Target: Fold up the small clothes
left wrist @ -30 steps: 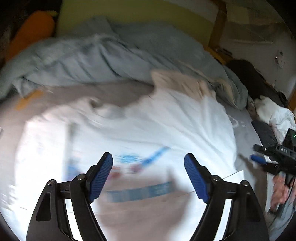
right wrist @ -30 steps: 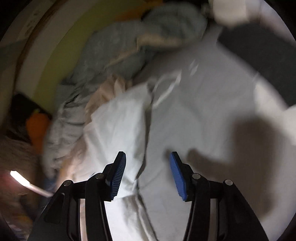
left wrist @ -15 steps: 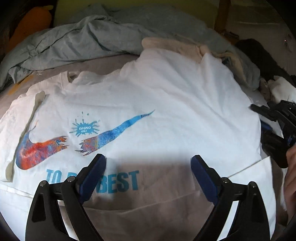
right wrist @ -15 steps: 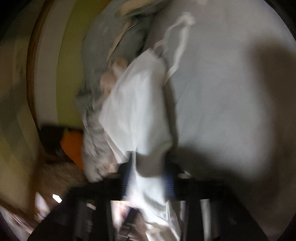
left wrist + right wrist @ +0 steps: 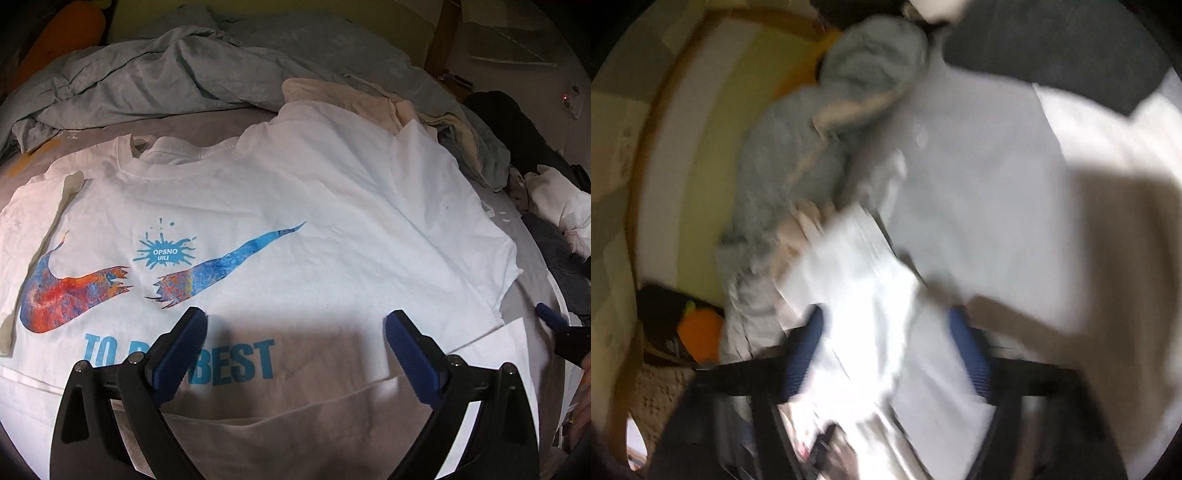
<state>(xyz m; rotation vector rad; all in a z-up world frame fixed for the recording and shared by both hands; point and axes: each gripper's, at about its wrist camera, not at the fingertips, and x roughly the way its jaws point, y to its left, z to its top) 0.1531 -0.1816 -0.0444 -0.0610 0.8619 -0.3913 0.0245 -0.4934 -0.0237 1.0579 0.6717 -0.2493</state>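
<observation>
A white T-shirt [image 5: 295, 206] with a blue and red swoosh print and blue letters lies spread face up on the bed. My left gripper [image 5: 295, 339] is open and empty, hovering over the shirt's lower part. In the blurred right wrist view, my right gripper [image 5: 886, 332] is open, with the shirt's white sleeve edge [image 5: 857, 266] lying between and beyond the fingers. The right gripper's blue tip [image 5: 550, 314] shows at the right edge of the left wrist view, beside the shirt's right sleeve.
A crumpled grey-blue duvet [image 5: 184, 74] lies behind the shirt. Cream garments [image 5: 369, 96] and a pile of dark and white clothes [image 5: 554, 221] sit at the right. An orange cushion [image 5: 62, 33] is at the far left. A grey sheet [image 5: 979, 184] covers the bed.
The left gripper has steadied over the flattened shirt. The right gripper, which looked shut on the sleeve edge half a second ago, now stands open.
</observation>
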